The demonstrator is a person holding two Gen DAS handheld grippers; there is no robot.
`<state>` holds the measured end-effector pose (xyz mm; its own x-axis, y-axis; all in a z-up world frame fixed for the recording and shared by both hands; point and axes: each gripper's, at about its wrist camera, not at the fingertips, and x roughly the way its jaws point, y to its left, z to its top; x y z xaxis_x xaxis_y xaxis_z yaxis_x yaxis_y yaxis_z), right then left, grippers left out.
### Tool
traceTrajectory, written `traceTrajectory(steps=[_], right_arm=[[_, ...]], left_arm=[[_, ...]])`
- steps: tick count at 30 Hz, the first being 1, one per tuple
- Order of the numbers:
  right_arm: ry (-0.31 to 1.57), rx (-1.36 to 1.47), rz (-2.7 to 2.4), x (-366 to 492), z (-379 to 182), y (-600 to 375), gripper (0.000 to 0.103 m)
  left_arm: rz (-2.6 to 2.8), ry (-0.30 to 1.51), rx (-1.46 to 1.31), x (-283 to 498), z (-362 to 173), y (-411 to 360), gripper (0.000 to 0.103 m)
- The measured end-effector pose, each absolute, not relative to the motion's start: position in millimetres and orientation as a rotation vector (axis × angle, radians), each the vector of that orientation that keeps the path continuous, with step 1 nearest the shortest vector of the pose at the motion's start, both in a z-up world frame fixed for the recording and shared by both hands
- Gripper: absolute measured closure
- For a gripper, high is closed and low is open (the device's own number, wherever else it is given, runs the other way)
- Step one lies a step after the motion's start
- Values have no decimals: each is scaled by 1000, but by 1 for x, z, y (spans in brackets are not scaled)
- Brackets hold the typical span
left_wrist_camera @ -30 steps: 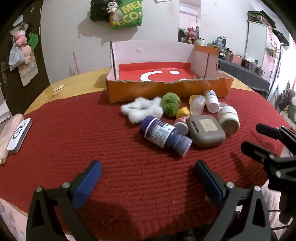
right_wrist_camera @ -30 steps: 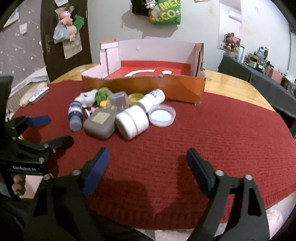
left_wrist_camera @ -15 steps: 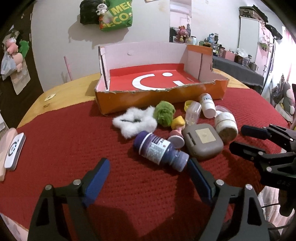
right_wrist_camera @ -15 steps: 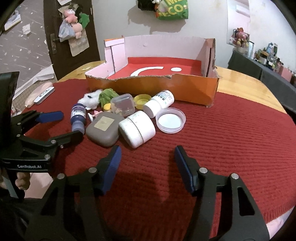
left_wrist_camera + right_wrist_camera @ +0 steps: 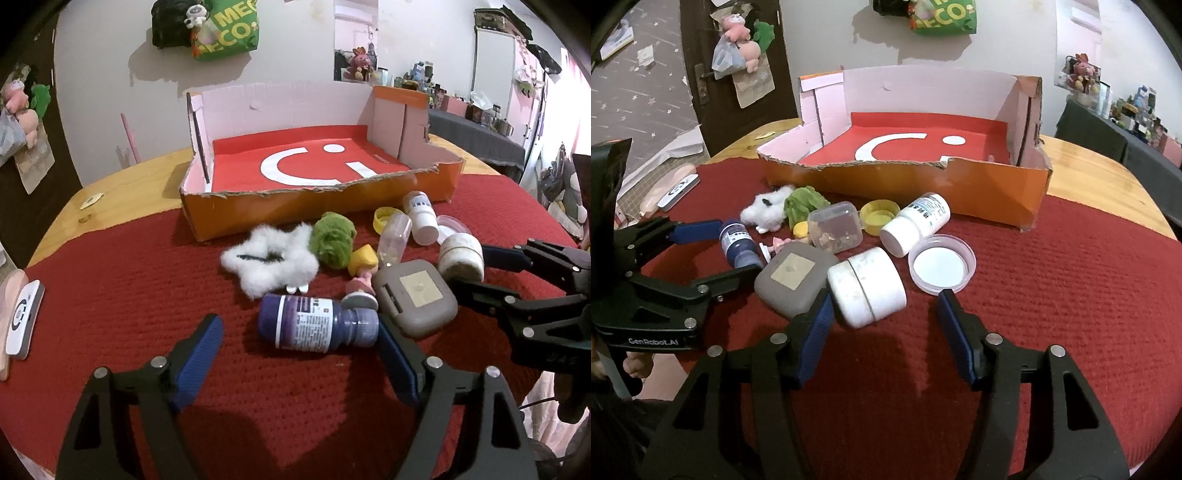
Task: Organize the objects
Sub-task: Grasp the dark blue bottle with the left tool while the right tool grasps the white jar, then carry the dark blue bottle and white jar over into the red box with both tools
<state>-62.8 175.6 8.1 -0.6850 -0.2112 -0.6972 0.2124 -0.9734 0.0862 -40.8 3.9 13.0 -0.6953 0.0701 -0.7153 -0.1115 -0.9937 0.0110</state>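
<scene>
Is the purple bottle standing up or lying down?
Lying down. The purple bottle rests on its side on the red cloth, its cap pointing sideways toward the grey case.

**Desk:** Where does the left wrist view stand?

**Photographer:** Low over the bench, looking forward and down along its own fingers (image 5: 207, 341) toward the orange box (image 5: 314, 199), which sits square ahead; the purple bottle (image 5: 314, 326) lies close under the lens.

**Desk:** And the right wrist view?

**Photographer:** Same downward tilt, set further right of the orange box (image 5: 905, 182), closest to the white jar (image 5: 866, 286) and grey case (image 5: 792, 278).

**Desk:** Overlap?

**Photographer:** Both take in the box and the clutter before it. Each also catches the other tool: right gripper (image 5: 476, 271) at the left view's right edge, left gripper (image 5: 726, 251) at the right view's left edge.
</scene>
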Motion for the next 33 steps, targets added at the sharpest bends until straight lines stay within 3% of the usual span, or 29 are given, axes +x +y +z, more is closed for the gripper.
traceTrajectory(steps=[5, 8, 10, 33], right_arm=[[-29, 1104, -2664, -68, 9, 175, 63], [-25, 1100, -2648, -69, 9, 172, 71], [-9, 1099, -2653, -68, 10, 171, 71], [-11, 976, -2712, -51, 43, 168, 72]], left_arm=[[2790, 54, -1197, -44, 11, 3, 26], [2786, 46, -1198, -43, 12, 4, 33], [2784, 38, -1200, -42, 13, 4, 41], [2818, 37, -1097, -26, 41, 9, 41]])
